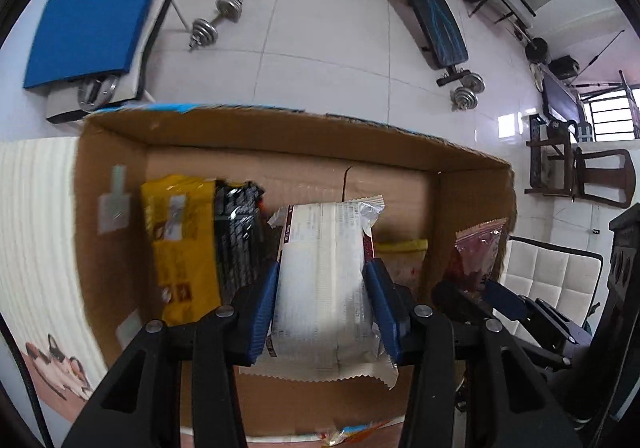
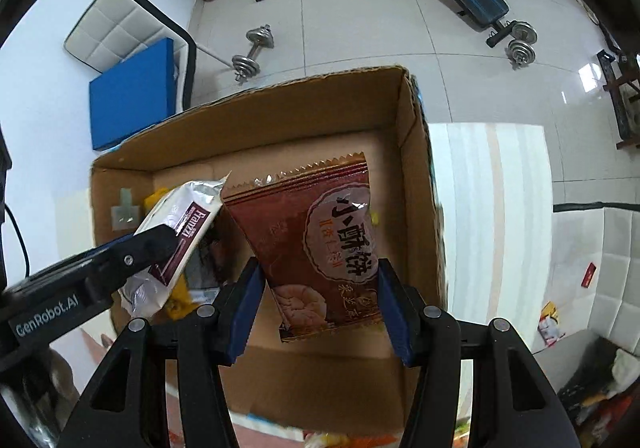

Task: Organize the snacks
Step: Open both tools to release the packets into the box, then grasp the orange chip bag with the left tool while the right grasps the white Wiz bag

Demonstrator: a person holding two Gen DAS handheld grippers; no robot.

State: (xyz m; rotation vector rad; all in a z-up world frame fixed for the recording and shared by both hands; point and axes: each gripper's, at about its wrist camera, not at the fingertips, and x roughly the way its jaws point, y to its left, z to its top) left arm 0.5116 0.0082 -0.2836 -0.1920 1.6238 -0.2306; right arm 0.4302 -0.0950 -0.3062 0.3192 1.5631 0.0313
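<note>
My left gripper (image 1: pixel 322 284) is shut on a white and maroon snack packet (image 1: pixel 324 280) and holds it over the open cardboard box (image 1: pixel 280 136). Inside the box at the left lie a yellow packet (image 1: pixel 182 236) and a black packet (image 1: pixel 240 232); another yellow packet (image 1: pixel 402 252) lies at the right. My right gripper (image 2: pixel 318 284) is shut on a red-brown biscuit packet (image 2: pixel 316 244) over the right half of the same box (image 2: pixel 280 116). The left gripper (image 2: pixel 132 260) with its white packet (image 2: pixel 180 232) shows at the left of the right wrist view. The red packet (image 1: pixel 476 252) shows in the left wrist view.
The box stands on a white striped table (image 2: pixel 496 184). Beyond it on the tiled floor lie dumbbells (image 1: pixel 216 20), a blue mat (image 1: pixel 92 28) on a white chair and a black exercise bench (image 1: pixel 424 4). More snack packets (image 2: pixel 552 320) lie on the white seat at the right.
</note>
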